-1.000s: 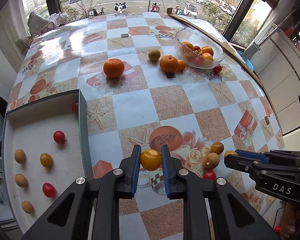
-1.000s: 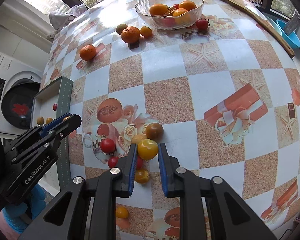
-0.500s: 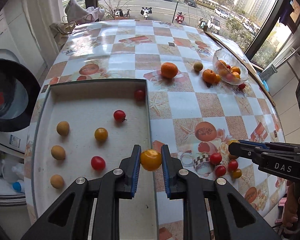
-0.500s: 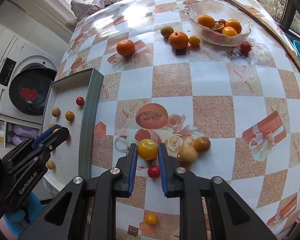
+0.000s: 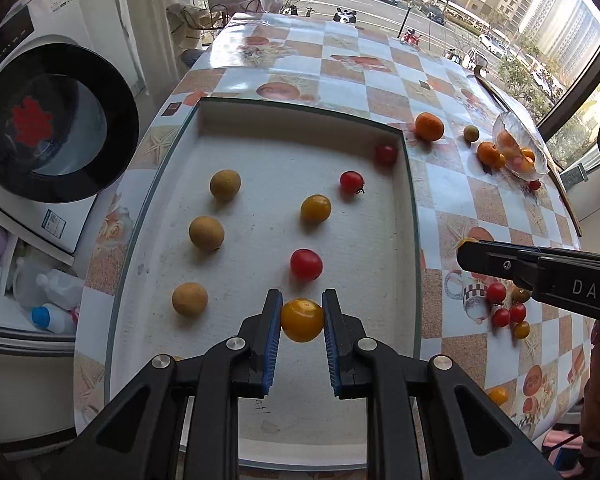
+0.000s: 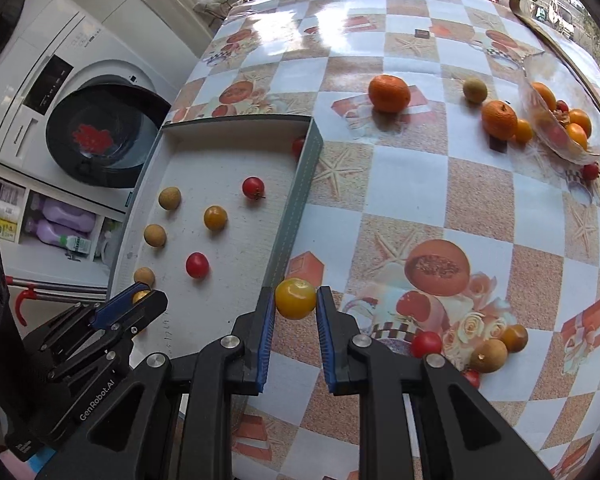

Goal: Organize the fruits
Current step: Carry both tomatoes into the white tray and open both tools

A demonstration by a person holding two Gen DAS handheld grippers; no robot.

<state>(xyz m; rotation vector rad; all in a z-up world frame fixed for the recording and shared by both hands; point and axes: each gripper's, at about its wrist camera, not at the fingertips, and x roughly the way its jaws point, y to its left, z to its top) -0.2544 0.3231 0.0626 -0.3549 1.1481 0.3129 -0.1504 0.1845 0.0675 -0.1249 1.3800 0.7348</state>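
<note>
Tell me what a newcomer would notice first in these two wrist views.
First, each gripper pinches a yellow tomato: the left gripper holds its yellow tomato over the white tray, the right gripper holds its own just beside the tray's edge. Next come the fruits lined up in the tray, and the glass bowl of oranges at the table's far right.
</note>
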